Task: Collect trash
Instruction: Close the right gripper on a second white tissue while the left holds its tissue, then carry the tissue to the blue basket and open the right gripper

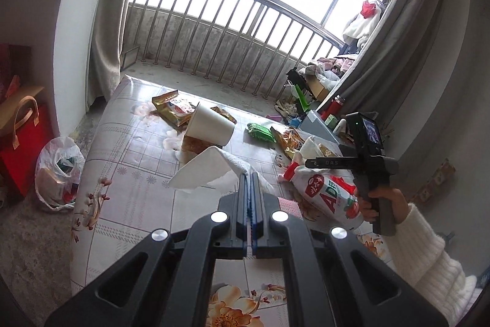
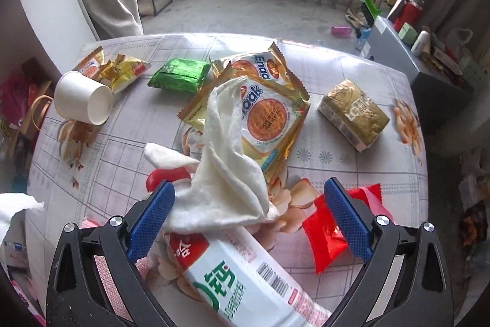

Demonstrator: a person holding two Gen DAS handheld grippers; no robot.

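My left gripper (image 1: 250,175) is shut on the edge of a white paper tissue (image 1: 211,170), held above the floral table (image 1: 131,173). My right gripper (image 2: 248,204) points down at the table with its blue pads (image 2: 151,219) wide apart, so it is open. Between them lies a crumpled white tissue (image 2: 226,167), draped over a white drink bottle (image 2: 245,271) with a red cap (image 2: 167,176). The left pad sits close to the cap and tissue; I see no pressing. A red wrapper (image 2: 324,238) lies by the right pad.
A tipped paper cup (image 2: 82,101), a green pack (image 2: 179,75), gold Enaak wrappers (image 2: 266,112) and a gold pack (image 2: 352,112) litter the table. A white plastic bag (image 1: 58,170) with rubbish sits on the floor at the left. Cluttered shelves stand at the right.
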